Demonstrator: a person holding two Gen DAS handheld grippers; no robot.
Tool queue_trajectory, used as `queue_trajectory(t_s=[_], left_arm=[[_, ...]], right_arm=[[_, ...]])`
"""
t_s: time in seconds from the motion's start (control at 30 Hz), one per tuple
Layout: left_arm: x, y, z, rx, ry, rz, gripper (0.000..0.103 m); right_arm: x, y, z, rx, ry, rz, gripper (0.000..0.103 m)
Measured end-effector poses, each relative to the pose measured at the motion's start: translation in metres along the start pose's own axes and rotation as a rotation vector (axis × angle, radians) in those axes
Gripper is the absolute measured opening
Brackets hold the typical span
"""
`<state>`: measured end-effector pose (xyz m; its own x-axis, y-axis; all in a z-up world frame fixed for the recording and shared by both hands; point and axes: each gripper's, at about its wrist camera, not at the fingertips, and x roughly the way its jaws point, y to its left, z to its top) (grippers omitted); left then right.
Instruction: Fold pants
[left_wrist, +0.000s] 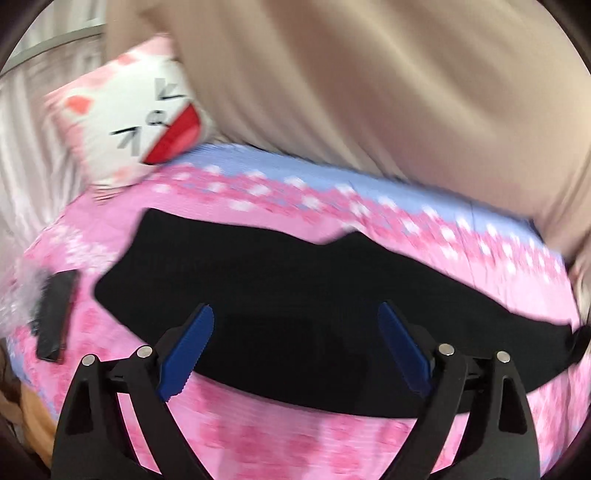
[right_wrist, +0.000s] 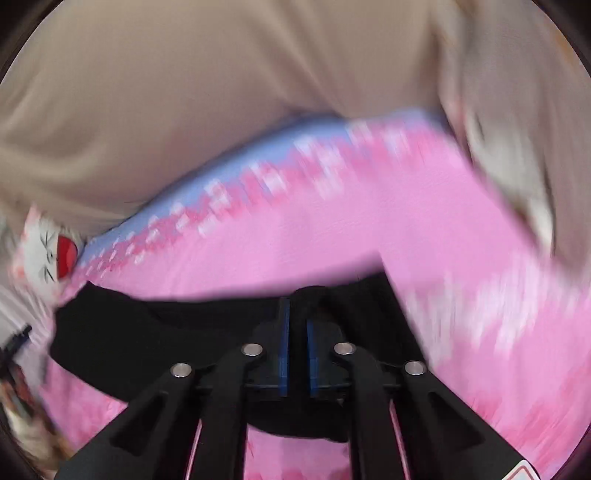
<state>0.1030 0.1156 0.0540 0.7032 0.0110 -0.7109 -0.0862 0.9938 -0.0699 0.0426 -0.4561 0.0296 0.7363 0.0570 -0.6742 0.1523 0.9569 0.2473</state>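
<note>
While pants lie on pink bedspread, left tool apart; right tool seemingly clamps pants

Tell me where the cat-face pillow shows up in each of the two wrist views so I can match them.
Left wrist view: the cat-face pillow sits upper left, large, beyond the black pants.
Right wrist view: the pillow is small at the far left edge, above the pants' end.
Shared landmark: the blue band along the pink sheet's far edge.
</note>
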Motion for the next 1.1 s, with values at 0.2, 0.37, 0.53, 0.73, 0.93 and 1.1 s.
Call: queue_trajectory(t_s=[0.2,0.37,0.53,0.73,0.93,1.1], left_arm=[[0.021,-0.043,-0.037,0.06,0.112,-0.092,0.088],[0.039,-0.062,-0.056,0.119,0.193,-0.105,0.088],[0.043,-0.098,-0.041,0.145,0.173,-0.173,0.088],[0.028,-0.123,-0.045,0.147,0.149,-0.252,0.09],[0.031,-0.082,-0.044,0.117,0.137,-0.112,0.09],[0.044,-0.053,-0.043,0.059,0.147,-0.059,0.09]], right_arm=[[-0.086,0.055,-0.019,-0.427,-0.261,-0.052,0.029],[-0.043,-0.023,-0.127,-0.342,0.13,-0.323,0.059],[-0.082,-0.069,-0.105,0.1,-0.025,-0.091,0.06],[0.001,-0.059,-0.045,0.093,0.093,-0.053,0.057],[0.016,-0.001,-0.02,-0.144,0.008,-0.168,0.007],[0.026,-0.036,-0.01,-0.123,0.013,-0.241,0.014]])
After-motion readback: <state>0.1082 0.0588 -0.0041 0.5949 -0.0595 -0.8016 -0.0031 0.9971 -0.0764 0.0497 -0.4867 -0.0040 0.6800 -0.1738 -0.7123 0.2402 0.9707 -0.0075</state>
